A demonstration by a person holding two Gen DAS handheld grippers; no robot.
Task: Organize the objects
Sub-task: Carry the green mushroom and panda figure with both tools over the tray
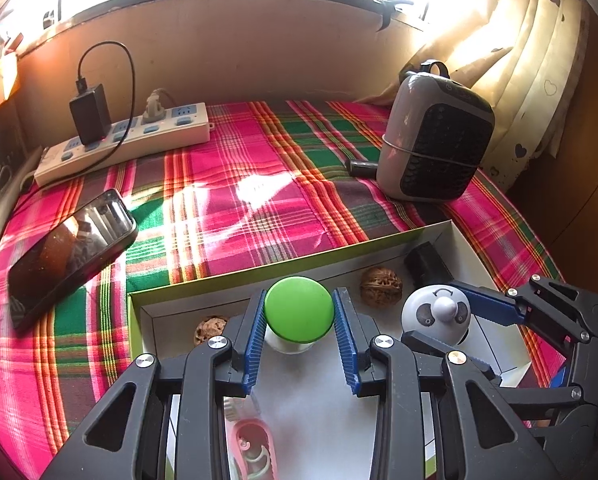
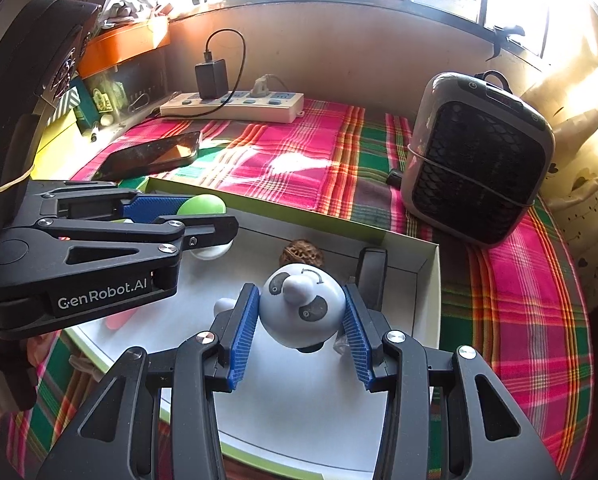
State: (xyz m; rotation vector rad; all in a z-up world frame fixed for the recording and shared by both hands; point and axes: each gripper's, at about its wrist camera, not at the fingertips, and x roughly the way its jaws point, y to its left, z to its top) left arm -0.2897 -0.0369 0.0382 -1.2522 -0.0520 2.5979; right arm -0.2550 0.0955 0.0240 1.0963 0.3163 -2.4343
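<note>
Two hand-held grippers working inside a shallow white box [image 1: 455,236] with a green outer rim, set on a pink-and-green plaid cloth [image 1: 235,200]. The left gripper [image 1: 299,312] has its blue ribbed pads closed against both sides of a green-capped item [image 1: 299,307] with a white base, which stands on the box floor near the far wall. The right gripper [image 2: 301,312] has its pads pressed against a white panda-faced dome [image 2: 303,308] with a rounded knob on top, positioned toward the right half of the box. A walnut [image 2: 301,253] lies between the two held objects near the far wall; a second walnut [image 1: 210,330] lies just left of the green-capped item. A black rectangular object [image 2: 373,276] leans in the far right corner of the box. Outside the box: a dark phone [image 1: 71,256] at left, a white power strip [image 1: 127,142] with a black charger [image 1: 90,114] plugged in, and a grey fan heater [image 2: 477,158] at right.
</note>
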